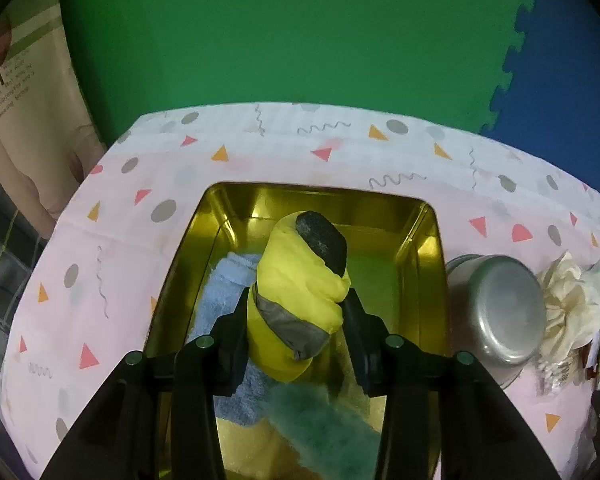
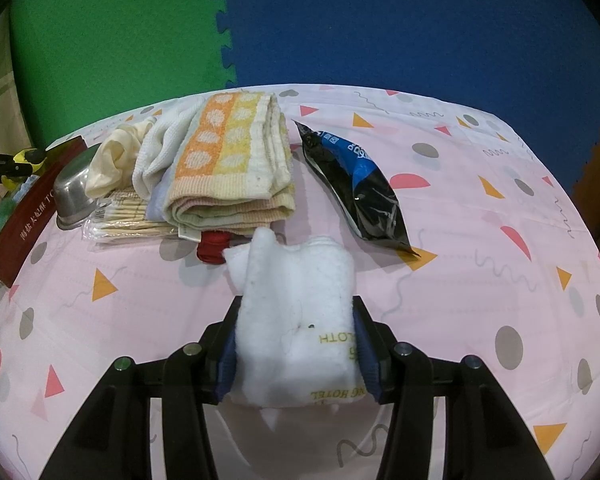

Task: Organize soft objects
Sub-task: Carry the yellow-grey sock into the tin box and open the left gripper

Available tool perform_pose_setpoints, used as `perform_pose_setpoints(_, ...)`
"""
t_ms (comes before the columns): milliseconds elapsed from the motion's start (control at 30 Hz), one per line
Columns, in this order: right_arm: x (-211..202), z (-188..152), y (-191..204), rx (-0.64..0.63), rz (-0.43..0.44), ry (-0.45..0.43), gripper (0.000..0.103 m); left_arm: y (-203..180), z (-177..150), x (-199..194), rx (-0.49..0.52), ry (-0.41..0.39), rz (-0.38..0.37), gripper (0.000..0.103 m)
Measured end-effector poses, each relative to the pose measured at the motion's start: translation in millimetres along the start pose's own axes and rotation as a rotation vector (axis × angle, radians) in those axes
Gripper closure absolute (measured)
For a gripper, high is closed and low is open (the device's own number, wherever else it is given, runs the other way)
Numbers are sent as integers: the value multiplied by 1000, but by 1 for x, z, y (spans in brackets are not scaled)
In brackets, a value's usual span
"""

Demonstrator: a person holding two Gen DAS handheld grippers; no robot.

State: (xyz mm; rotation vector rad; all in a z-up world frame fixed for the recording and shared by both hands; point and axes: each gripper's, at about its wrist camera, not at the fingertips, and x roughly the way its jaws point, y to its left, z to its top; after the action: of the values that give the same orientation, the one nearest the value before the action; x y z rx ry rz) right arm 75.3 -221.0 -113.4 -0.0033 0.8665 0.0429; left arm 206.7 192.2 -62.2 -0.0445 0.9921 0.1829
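Your left gripper (image 1: 298, 320) has the yellow sock (image 1: 300, 292) between its jaws over the gold tin (image 1: 428, 264); the left finger touches it, but you cannot tell whether the right one presses, so treat the hold as loose. The sock is light, limp and bunched, so it will sag and drop wherever it is let go; the blue cloth (image 1: 228, 292) and a green fuzzy cloth (image 1: 324, 420) already lie under it. The tin's walls are stiff and shiny, with the steel bowl (image 1: 500, 308) just right of them, so come out upward. Your right gripper (image 2: 296, 336) is closed about halfway on the white towel (image 2: 296, 316), held by its thick folded middle, a sound place for something this soft. The pink tablecloth (image 2: 480, 280) is bare on the near and right sides; the folded towels (image 2: 228, 164) and black packet (image 2: 360, 184) crowd the far left.
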Motion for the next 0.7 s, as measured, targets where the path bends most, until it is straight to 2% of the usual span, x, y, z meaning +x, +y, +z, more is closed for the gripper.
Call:
perform_pose_setpoints(267, 1, 0, 1, -6, -6, 1, 51, -4, -5, 9, 30, 16, 20, 57)
perform_pose_setpoints(500, 1, 0, 1, -9, -7, 2, 51, -5, -9, 3, 29, 7, 31, 40)
perform_pose_setpoints(700, 1, 0, 1, -11, -10, 3, 51, -2, -12, -11, 28, -11, 17, 37)
